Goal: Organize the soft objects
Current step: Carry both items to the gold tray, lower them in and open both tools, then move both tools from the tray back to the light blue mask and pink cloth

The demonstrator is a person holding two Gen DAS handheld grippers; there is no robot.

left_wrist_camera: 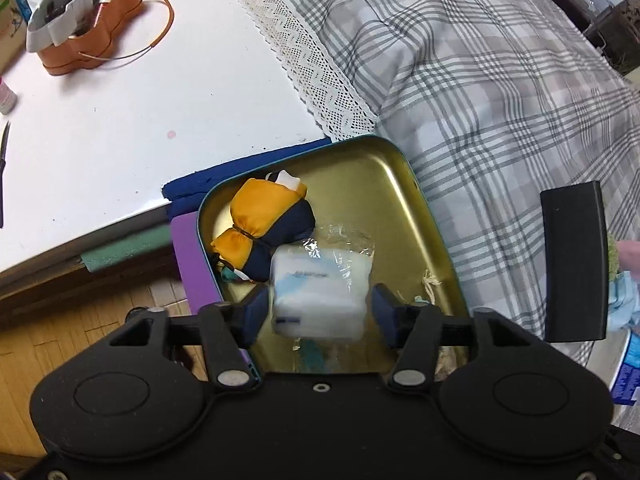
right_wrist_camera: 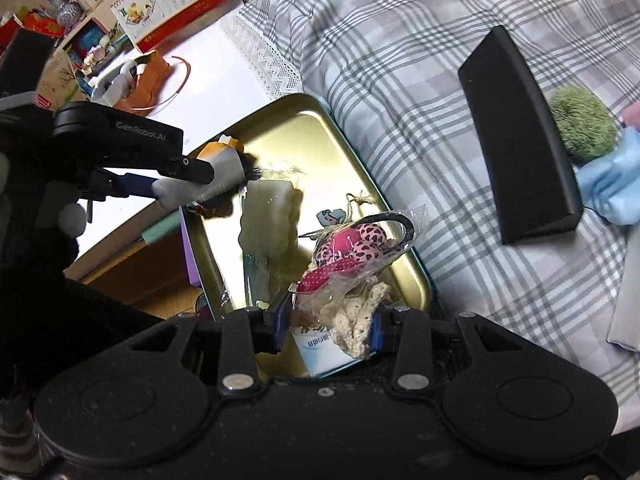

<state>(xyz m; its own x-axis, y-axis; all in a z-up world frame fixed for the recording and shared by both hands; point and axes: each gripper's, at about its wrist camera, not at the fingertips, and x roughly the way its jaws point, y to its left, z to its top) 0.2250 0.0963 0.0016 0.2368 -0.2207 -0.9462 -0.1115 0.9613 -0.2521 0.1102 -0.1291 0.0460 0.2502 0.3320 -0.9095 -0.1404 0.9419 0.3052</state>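
Left gripper (left_wrist_camera: 318, 312) fingers sit narrowly apart around a white wrapped pack (left_wrist_camera: 318, 292); there's a visible gap on the right pad side, so they're not pressing it. Pack looks blurred, sitting over the floor of the gold tin tray (left_wrist_camera: 400, 184). No earlier frame here, so only the current spacing is reported.

Right gripper (right_wrist_camera: 328, 328) fingers are closed on a clear bag of soft bits (right_wrist_camera: 344, 276): cream crochet piece at the pads, red dotted and pink leopard-print fabric balls further out, with a dark loop at the top. Bag hangs over the near end of the same tray. A small printed packet lies under it at the tray's near edge.

In the tray, far left corner: orange-and-navy fabric bundle (left_wrist_camera: 260, 224) tied with a thin band, touching the white pack. Small twine-tied item near the right wall, partly hidden.

Tray sits half on the bed, on a grey plaid cover (left_wrist_camera: 500, 100), and its left side overlaps a purple item (left_wrist_camera: 188, 256) and a blue cloth (left_wrist_camera: 192, 184) at the white counter (left_wrist_camera: 140, 120) edge. Lace trim runs along the counter/bed seam.

On the bed, well apart from the tray: black case (right_wrist_camera: 520, 136), with a green fuzzy ball (right_wrist_camera: 582, 128) and a light blue cloth (right_wrist_camera: 612, 176) just beside it.

Far counter: orange tin (left_wrist_camera: 92, 28) with white-wrapped contents and a thin copper-coloured hoop around it.
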